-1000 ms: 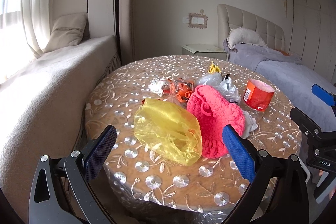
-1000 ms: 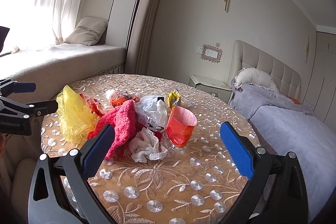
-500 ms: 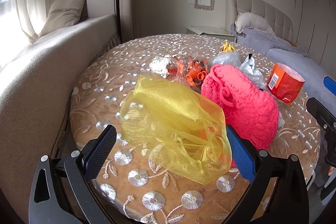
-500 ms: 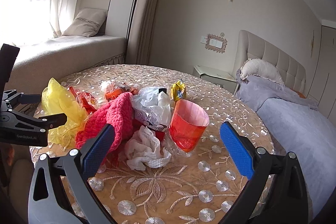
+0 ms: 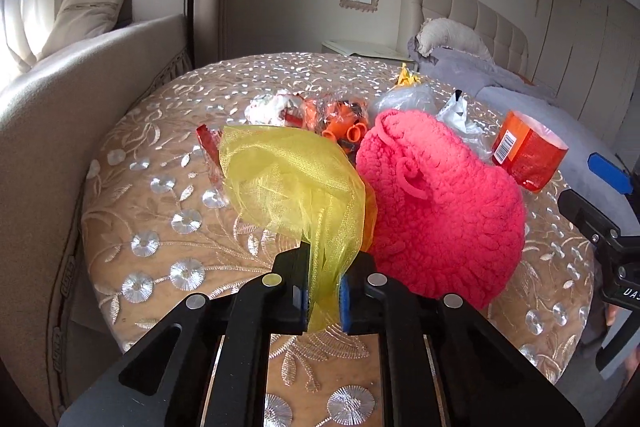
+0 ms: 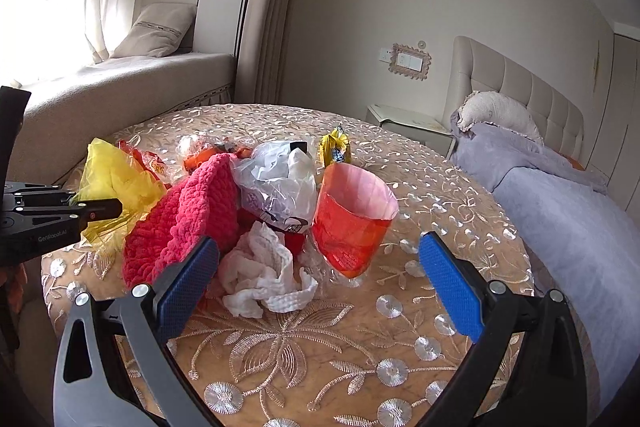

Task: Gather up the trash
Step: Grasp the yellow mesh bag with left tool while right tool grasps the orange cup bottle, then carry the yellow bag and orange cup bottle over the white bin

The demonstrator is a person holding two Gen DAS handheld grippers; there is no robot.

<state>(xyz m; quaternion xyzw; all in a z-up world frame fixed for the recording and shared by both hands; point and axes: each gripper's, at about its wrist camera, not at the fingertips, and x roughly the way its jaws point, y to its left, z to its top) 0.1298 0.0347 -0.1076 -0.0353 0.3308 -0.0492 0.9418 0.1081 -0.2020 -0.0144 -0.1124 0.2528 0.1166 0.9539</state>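
Observation:
My left gripper (image 5: pixel 323 297) is shut on the near edge of a sheer yellow mesh bag (image 5: pixel 294 183), which lies on the round embroidered table (image 5: pixel 168 227); the bag also shows in the right wrist view (image 6: pixel 116 183). A red knitted pouch (image 5: pixel 436 211) lies right of it. My right gripper (image 6: pixel 316 283) is open and empty above the table, near a crumpled white tissue (image 6: pixel 264 275) and an orange plastic cup (image 6: pixel 352 219). A clear plastic bag (image 6: pixel 280 183), a yellow wrapper (image 6: pixel 335 147) and orange wrappers (image 5: pixel 340 119) lie behind.
A beige window seat (image 5: pixel 60 115) with a cushion borders the table on the left. A bed with grey bedding (image 6: pixel 560 195) stands on the right, a white nightstand (image 6: pixel 412 123) behind. The right gripper shows at the right edge of the left wrist view (image 5: pixel 608 211).
My left gripper has moved forward and closed on the yellow mesh bag's near edge. My right gripper has moved slightly nearer the cup and tissue, still open.

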